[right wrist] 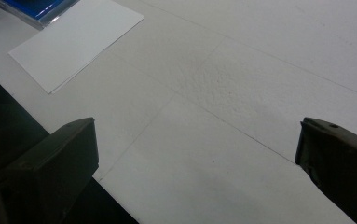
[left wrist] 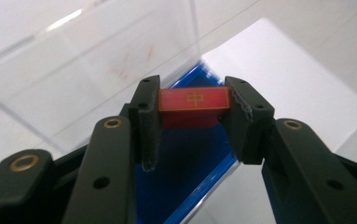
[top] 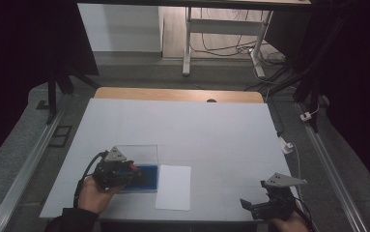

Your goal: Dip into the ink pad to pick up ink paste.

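Firmly closed left claw (left wrist: 192,116), red block (left wrist: 193,100) pinched

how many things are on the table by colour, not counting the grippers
red: 1, the red block, clamped in the left gripper
blue: 1, the blue-lined clear box
white: 1, the white sheet
total: 3

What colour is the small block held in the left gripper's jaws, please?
Red, with a gold mark on top; the block shows best in the left gripper view.
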`<state>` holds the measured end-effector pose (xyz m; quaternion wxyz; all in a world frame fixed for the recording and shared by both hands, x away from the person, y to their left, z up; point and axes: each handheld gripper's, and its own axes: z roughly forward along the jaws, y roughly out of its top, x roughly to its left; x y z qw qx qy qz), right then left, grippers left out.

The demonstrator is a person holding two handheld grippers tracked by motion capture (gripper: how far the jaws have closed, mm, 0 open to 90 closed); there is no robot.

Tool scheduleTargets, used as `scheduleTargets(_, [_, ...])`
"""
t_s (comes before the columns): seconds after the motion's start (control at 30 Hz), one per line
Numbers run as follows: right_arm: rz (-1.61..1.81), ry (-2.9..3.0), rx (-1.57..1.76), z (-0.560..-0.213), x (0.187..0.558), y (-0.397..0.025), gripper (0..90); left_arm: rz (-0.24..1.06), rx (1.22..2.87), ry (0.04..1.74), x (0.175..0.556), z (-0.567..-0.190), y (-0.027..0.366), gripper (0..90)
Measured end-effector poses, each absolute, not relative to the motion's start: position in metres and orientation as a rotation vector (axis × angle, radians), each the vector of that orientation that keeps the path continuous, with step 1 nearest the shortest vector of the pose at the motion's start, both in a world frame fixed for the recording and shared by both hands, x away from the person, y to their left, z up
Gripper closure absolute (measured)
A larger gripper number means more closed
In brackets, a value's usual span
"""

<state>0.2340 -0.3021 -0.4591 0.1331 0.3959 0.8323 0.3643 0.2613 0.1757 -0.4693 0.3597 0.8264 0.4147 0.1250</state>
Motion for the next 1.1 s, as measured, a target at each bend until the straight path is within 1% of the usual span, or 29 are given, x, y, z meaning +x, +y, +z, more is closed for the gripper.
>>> scheduleTargets(0.5, [1.059, 2.414, 1.152, -0.459, 0.234, -0.303, 0.0, 0.293, 2.136, 0.966, 0.258, -0.456, 0.151, 58.3])
scheduleTargets(1.1, [1.061, 2.413, 1.157, -0.459, 0.234, -0.303, 0.0, 0.254, 2.182, 0.874, 0.259, -0.453, 0.125, 58.3])
